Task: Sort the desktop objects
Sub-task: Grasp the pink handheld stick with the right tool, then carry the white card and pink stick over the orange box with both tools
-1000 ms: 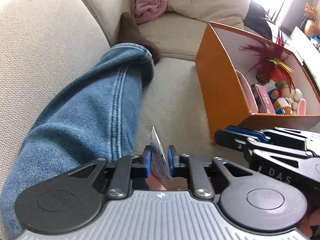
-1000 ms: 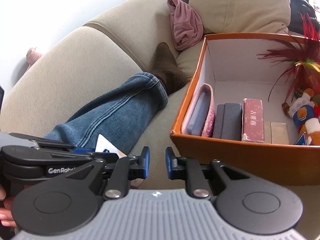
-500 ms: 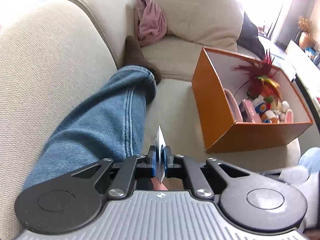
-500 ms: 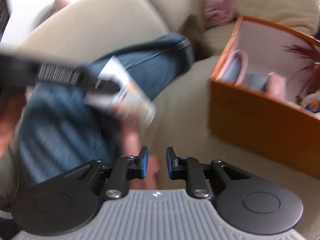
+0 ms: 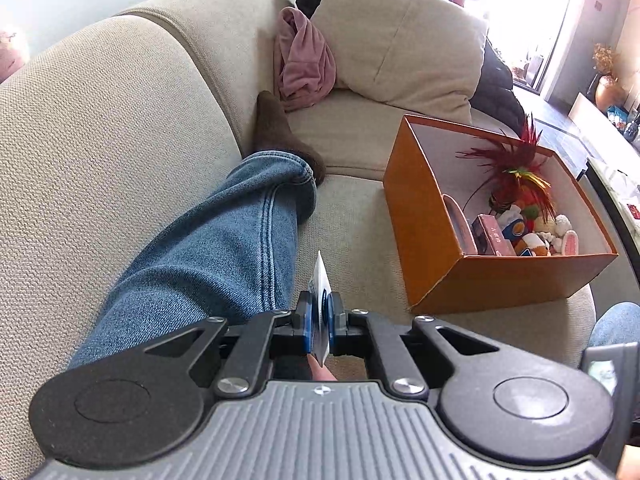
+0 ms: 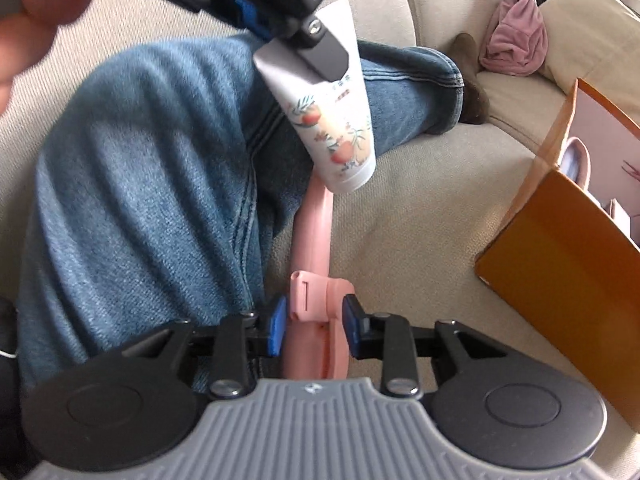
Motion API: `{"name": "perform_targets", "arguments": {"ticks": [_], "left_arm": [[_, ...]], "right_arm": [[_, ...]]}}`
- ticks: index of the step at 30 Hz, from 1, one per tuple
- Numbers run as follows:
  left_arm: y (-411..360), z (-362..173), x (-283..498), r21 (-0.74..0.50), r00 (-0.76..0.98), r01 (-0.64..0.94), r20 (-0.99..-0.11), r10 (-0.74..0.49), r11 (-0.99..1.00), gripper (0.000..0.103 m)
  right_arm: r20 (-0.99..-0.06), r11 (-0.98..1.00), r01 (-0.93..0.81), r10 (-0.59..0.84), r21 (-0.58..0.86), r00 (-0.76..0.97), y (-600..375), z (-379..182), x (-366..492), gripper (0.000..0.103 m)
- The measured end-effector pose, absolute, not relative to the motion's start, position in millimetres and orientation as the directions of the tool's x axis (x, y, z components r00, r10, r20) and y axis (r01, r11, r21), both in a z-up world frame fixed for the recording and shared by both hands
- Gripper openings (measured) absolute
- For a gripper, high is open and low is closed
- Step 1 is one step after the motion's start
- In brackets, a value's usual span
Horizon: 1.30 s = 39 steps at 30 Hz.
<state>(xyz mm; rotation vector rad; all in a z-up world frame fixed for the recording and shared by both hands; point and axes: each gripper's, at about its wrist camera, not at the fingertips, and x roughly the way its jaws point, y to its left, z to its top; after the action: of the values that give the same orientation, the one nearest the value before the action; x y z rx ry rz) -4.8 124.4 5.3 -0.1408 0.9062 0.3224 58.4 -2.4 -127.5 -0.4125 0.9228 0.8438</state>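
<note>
A beige sofa (image 5: 120, 152) carries a denim-clad leg (image 5: 208, 256) and, beside it across a bare strip of seat, an open orange box (image 5: 424, 216) at the cushion's front edge. The left gripper (image 5: 319, 320) is clamped on a white floral tube (image 6: 336, 120) hanging above the leg. The right gripper (image 6: 314, 326), jaws opening, straddles a pink handled object (image 6: 316, 280) lying against the leg; pad contact appears absent, though blur limits certainty.

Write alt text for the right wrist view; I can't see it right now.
The right claw, jaws opening, straddles a pink plastic folding holder lying on the beige sofa beside a blue-jeaned leg. Above, the left claw grips a white floral squeeze tube; an orange cardboard box sits at right.
</note>
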Motion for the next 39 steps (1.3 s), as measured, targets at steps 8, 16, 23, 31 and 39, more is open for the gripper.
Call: {"name": "perform_targets", "arguments": {"ticks": [8,16,23,31,39], "left_arm": [[123,6,-6,0.014,0.575,-0.332,-0.79,0.214,0.943,0.008],[117,7,-5,0.0,0.587,-0.297,-0.789,0.182,0.955,0.008],[97,15,1,-0.015,0.609,-0.221,-0.783,0.126,0.975,0.008],[71,74,11,0.002,0.691,-0.086,-0.72,0.061,0.996,0.008],[48,109,62,-0.037,0.721,0.018,-0.692,-0.039,0.999,0.008]], "right_arm": [[-0.826,0.625,-0.781,0.43,-0.018,0.363,-1,-130,62,0.012],[-0.82,0.589,-0.802,0.41,-0.098,0.401,-44,-115,76,0.006],[-0.834,0.437,-0.859,0.343,-0.266,0.433,-93,-105,87,0.006],[-0.84,0.226,-0.906,0.347,-0.358,0.418,-136,-53,68,0.006],[-0.774,0.255,-0.849,0.35,-0.463,0.527,-168,18,71,0.006]]}}
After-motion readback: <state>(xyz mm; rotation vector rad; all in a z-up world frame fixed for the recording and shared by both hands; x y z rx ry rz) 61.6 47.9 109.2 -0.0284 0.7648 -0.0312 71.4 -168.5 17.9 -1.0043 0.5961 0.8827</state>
